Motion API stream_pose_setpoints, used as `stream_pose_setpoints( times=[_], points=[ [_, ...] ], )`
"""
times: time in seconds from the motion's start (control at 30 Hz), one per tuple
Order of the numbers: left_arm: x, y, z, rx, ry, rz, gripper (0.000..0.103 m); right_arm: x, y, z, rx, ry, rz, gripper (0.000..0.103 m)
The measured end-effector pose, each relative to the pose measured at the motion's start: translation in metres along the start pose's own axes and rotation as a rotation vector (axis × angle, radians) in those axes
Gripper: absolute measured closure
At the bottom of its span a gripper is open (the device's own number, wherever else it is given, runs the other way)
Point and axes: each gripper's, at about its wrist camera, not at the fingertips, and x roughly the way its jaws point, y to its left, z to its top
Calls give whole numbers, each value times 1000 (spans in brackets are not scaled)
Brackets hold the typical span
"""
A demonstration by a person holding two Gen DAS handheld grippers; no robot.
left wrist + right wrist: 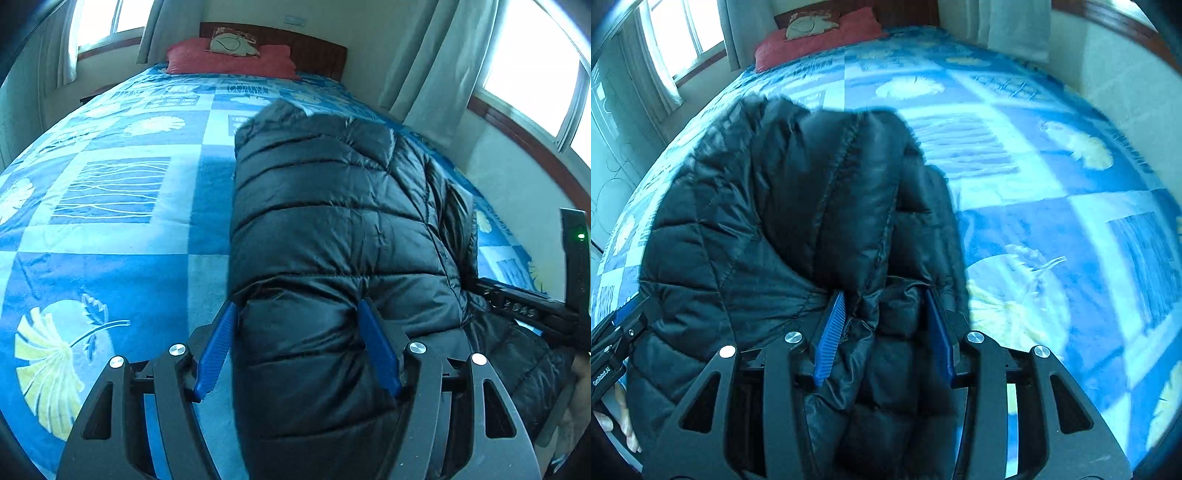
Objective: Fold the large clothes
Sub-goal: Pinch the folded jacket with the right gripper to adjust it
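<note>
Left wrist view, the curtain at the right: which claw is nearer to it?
Right. The right claw grips the black jacket on the side toward the curtain; the left claw grips its opposite side, farther away.

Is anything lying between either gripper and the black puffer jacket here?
Nothing visible. The jacket already sits between the fingers of the left gripper and the right gripper, bunched on the blue bedspread; only bare bedspread surrounds it.
</note>
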Motion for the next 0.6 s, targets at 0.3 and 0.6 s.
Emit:
stream_pose_setpoints(
  times=[0.3,0.6],
  points=[
    [-43,11,-11,-18,-57,-14,37,-70,54,-18,-147,-107,30,61],
    [12,3,-35,-68,78,-66,37,10,29,-57,-105,-32,26,54]
  ],
)
